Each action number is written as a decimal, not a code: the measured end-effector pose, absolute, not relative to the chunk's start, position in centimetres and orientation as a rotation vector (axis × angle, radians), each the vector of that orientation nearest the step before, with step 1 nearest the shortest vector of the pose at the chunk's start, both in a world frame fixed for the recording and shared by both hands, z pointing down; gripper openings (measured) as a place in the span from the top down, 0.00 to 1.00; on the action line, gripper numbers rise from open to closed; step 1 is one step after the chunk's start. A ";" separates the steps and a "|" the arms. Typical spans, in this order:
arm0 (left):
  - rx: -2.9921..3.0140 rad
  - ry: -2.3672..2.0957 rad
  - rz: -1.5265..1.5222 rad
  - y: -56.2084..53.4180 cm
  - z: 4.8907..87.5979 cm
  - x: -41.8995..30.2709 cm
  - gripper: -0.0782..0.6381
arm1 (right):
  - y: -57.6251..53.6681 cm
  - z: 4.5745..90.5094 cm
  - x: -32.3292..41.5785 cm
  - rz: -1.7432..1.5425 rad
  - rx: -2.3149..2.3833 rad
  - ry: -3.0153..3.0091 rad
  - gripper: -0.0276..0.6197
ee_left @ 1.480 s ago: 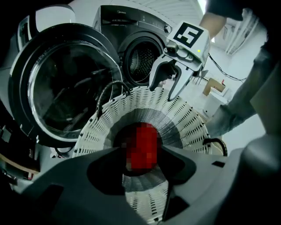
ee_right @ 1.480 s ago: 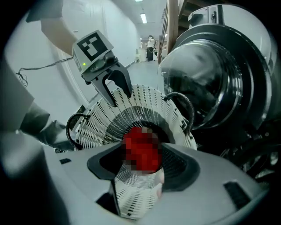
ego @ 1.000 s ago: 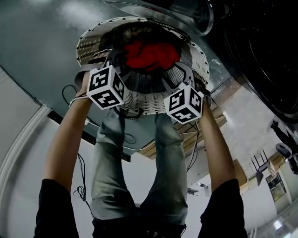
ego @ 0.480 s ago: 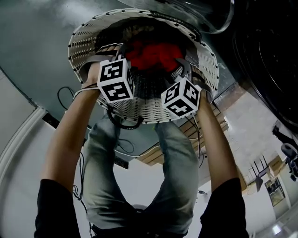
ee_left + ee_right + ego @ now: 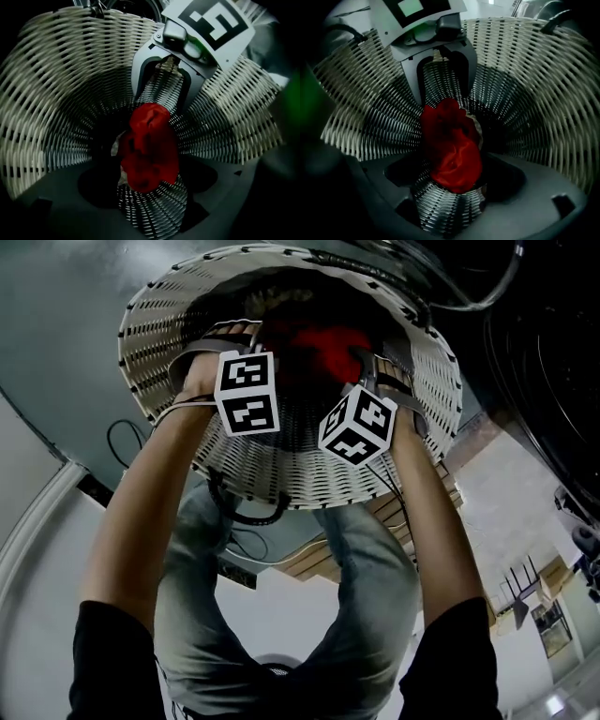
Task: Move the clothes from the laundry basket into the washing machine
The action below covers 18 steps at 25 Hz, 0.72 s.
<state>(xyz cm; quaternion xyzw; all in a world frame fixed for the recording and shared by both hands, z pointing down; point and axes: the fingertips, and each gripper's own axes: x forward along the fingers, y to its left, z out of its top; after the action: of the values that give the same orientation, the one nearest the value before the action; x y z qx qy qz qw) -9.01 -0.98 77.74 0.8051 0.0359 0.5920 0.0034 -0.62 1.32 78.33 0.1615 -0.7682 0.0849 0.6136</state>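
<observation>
Both claws are down in the laundry basket (image 5: 159, 329). Head view first: left claw (image 5: 246, 382) and right claw (image 5: 360, 413) hang side by side over the basket's near rim, with their tips hidden inside it. The red garment (image 5: 319, 343) sits at the basket's bottom, just beyond them.

Left gripper view: my jaws are spread and have just been opening. The red garment lies in the gap with no pad pressing it. A pale scrap (image 5: 116, 149) peeks out beside it on the basket floor.

Right gripper view: jaws are wide here too, just opened further, and the red garment lies between them, ungripped. The left claw is opposite, against the basket wall.
</observation>
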 end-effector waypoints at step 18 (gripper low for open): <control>2.540 0.187 1.867 -1.4 85.0 -7.6 0.12 | 0.6 86.7 -0.7 0.159 0.279 -1.735 0.09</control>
<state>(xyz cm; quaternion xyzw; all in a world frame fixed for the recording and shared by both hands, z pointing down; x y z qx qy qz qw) -7.59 -1.36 84.96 0.8042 0.0592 0.5913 -0.0083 -0.68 0.63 86.65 0.1223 -0.7592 0.0696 0.6354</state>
